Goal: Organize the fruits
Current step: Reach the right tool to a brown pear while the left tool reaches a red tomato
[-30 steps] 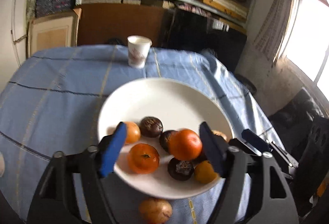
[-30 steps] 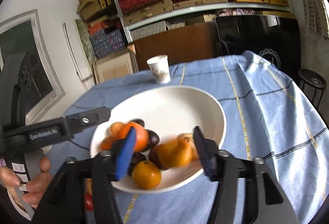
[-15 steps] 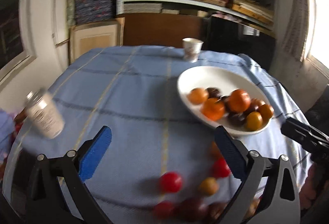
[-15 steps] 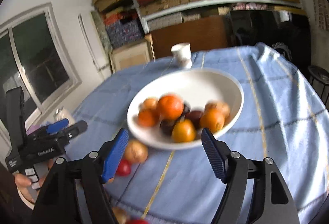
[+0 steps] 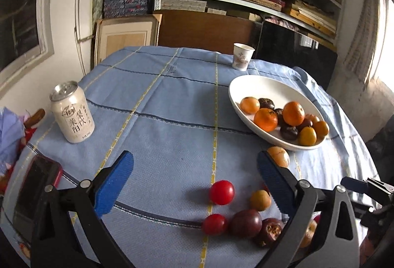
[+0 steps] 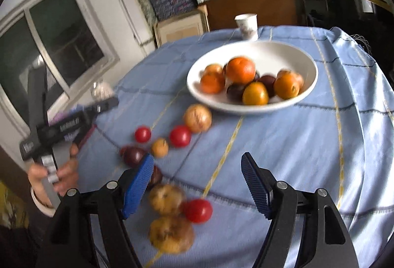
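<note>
White bowl (image 5: 248, 86) holds oranges & dark fruit, far right on the blue cloth (image 5: 160, 105). Wide bare cloth left of bowl, up to the can (image 5: 72, 112). Loose tomatoes (image 5: 221, 192) & plums lie near side of bowl. Left gripper (image 5: 194, 180) and right gripper (image 6: 195, 183) both gape, nothing gripped. Right view blurred; nearest fruit cut off by fingers.

Non-task clutter: drink can (image 5: 72, 113) upright near phone (image 5: 34, 191), paper cup (image 5: 242, 56) at table's far edge.
</note>
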Motion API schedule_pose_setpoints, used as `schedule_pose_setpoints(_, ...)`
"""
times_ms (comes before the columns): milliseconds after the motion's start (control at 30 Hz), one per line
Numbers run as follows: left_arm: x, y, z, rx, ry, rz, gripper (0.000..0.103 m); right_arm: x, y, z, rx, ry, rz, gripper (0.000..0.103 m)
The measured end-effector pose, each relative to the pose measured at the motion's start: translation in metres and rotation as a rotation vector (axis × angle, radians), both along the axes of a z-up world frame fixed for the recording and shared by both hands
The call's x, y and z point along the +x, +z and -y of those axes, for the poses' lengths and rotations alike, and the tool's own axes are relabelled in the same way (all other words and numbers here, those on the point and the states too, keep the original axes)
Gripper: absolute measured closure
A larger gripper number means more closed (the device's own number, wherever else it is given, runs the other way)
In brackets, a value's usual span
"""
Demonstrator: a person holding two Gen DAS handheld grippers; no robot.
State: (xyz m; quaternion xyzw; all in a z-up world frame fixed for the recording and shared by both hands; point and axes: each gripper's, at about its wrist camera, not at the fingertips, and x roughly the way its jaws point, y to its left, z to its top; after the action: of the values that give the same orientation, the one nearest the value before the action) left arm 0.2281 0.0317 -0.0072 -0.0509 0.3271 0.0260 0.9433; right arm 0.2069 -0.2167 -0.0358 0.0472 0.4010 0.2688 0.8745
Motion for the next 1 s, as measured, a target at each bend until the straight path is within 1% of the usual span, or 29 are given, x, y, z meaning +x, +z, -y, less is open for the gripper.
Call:
schedule_pose_setpoints(100,-0.003,0.000,0.005,0.028,-0.009,0.002,0.005,-0.007,-0.003,0.001,0.001,0.007,-0.025,0.029)
schedule_pose_setpoints(167,-0.004,-0.001,0.005,0.030,-0.010,-0.004,0.005,-0.012,-0.005,0.000,-0.013,0.005,-0.042,0.029)
schedule_pose_setpoints(233,-0.003,-0.003,0.003,0.021,-0.007,-0.015,0.005,-0.017,-0.009,-0.002,-0.045,0.004,-0.069,0.029)
schedule_pose_setpoints(300,-0.002,-0.005,0.000,0.006,0.000,-0.026,0.005,-0.019,-0.014,-0.004,-0.047,0.013,-0.093,0.029)
schedule_pose_setpoints(433,-0.001,-0.009,-0.012,-0.026,0.012,-0.052,0.005,-0.028,-0.020,-0.004,-0.064,0.011,-0.098,0.030)
schedule_pose_setpoints(533,-0.002,-0.009,-0.021,-0.023,0.050,-0.051,0.005,-0.029,-0.022,-0.001,-0.045,0.021,-0.121,0.032)
schedule_pose_setpoints(567,-0.002,-0.009,-0.024,-0.022,0.060,-0.052,0.005,-0.029,-0.022,0.001,-0.036,0.026,-0.126,0.035)
schedule_pose_setpoints(633,-0.002,-0.010,-0.031,-0.030,0.080,-0.059,0.005,-0.031,-0.022,0.004,-0.024,0.026,-0.126,0.037)
schedule_pose_setpoints(767,0.000,-0.018,-0.038,-0.036,0.088,-0.093,0.005,-0.035,-0.021,0.005,-0.008,0.059,-0.130,0.042)
schedule_pose_setpoints(900,-0.001,-0.023,-0.042,-0.012,0.103,-0.109,0.005,-0.038,-0.022,0.004,0.014,0.099,-0.151,0.042)
schedule_pose_setpoints(1000,-0.003,-0.024,-0.043,-0.007,0.105,-0.109,0.005,-0.040,-0.024,0.000,-0.005,0.110,-0.147,0.042)
